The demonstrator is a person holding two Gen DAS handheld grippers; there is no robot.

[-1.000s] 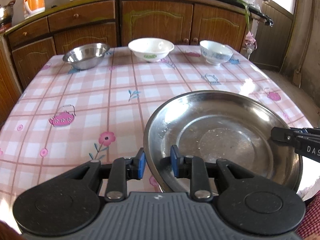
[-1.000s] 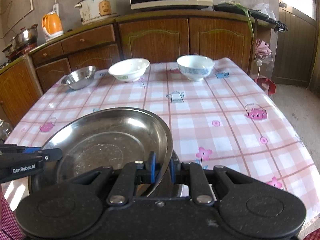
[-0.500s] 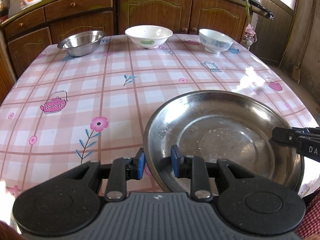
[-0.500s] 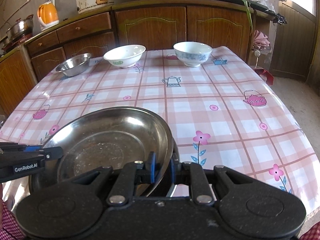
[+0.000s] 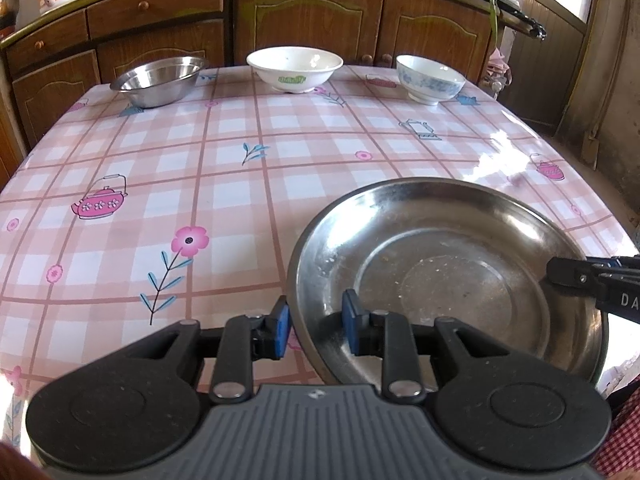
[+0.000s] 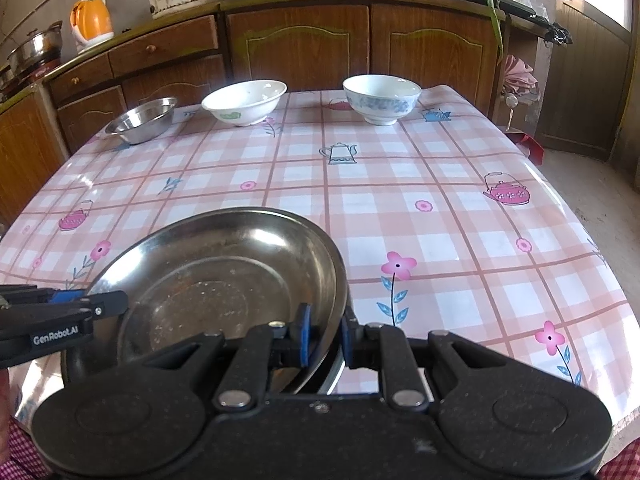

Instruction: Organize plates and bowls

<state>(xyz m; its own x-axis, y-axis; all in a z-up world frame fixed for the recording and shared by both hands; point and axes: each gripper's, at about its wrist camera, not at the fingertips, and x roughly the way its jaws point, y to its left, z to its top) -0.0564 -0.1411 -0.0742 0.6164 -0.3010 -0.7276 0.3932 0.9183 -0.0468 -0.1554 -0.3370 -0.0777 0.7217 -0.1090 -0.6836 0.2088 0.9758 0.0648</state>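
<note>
The steel plate [image 5: 448, 280] occupies the lower right of the left wrist view and the lower left of the right wrist view, near the front edge of the checked surface [image 5: 224, 184]. The left tongs [image 5: 316, 326] are clamped on its left rim; the right tongs [image 6: 324, 338] are clamped on its right rim. Whether the plate rests on the surface cannot be told.

To carry it well, both hands should move together and level, keeping clamp pressure even so the thin rim does not slip. The steel bowl [image 5: 158, 84], white bowl [image 5: 295, 69] and blue-patterned bowl [image 5: 430, 78] stand in a row along the top of the frame, well apart from the plate.
</note>
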